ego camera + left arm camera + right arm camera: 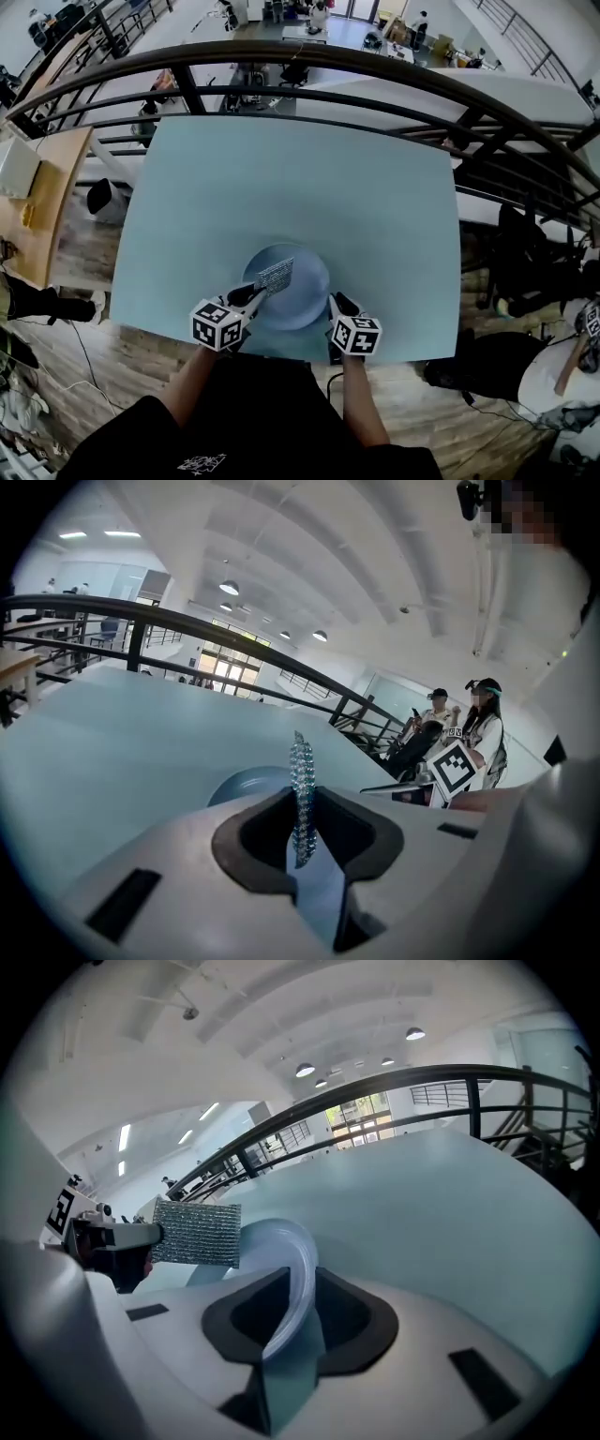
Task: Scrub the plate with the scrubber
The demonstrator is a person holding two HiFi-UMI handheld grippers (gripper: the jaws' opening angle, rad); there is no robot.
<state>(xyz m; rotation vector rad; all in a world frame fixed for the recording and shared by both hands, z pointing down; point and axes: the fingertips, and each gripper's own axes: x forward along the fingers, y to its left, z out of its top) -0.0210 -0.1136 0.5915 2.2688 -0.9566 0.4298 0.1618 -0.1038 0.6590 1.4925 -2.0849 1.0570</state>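
Note:
A pale blue plate [302, 292] lies on the light blue table [281, 178] near its front edge. My left gripper [255, 293] is shut on a silvery mesh scrubber [275, 275], which hangs over the plate's left part. In the left gripper view the scrubber [301, 794] stands edge-on between the pads, with the plate [242, 785] beyond. My right gripper [334, 302] is at the plate's right rim. In the right gripper view that rim [298, 1269] runs between the jaws, which stand slightly apart around it without clamping. The scrubber [195, 1233] shows there at the left.
A dark curved railing [309, 58] runs beyond the table's far edge, with a lower floor behind it. A wooden desk [37, 202] stands to the left. People sit at the right [469, 728]. The table's far half holds nothing.

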